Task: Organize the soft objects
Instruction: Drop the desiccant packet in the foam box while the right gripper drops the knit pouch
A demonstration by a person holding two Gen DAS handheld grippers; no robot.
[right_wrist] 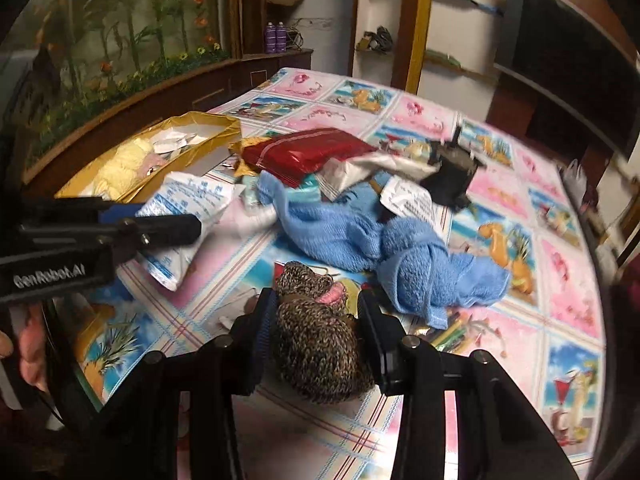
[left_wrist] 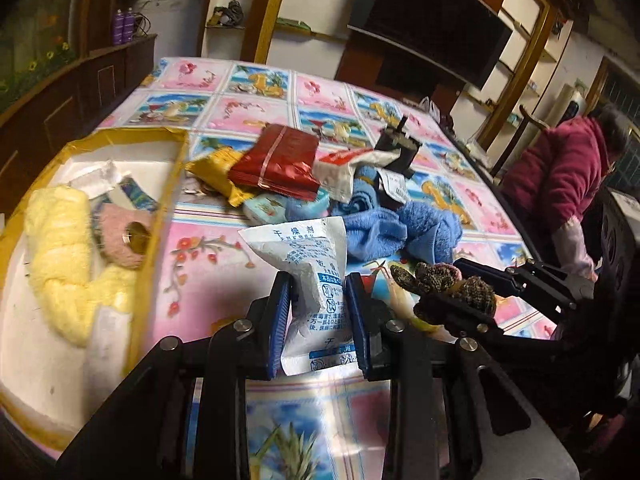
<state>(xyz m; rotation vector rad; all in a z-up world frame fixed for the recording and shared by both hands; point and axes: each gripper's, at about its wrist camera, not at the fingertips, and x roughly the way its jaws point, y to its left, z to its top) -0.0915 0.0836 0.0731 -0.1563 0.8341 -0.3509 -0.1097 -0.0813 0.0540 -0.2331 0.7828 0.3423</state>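
Left gripper (left_wrist: 318, 320), lower centre of its view, is clamped on a white sachet (left_wrist: 312, 280) held above the tablecloth (left_wrist: 208, 272). Right gripper (right_wrist: 318, 344), lower centre of its view, pinches a speckled knit (right_wrist: 320, 344). Blue towel (right_wrist: 360, 240) lies mid-frame; yellow-rimmed box (left_wrist: 176, 184) at left holds yellow plush (left_wrist: 60, 256).

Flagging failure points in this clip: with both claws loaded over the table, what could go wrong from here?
1. The left claw pinches the white desiccant packet low down, so its loose top may flop and catch the gold box rim during placement.
2. The right claw grips the speckled knit item, whose end hangs free and could snag the blue towel.
3. The two claws are close together and may collide.
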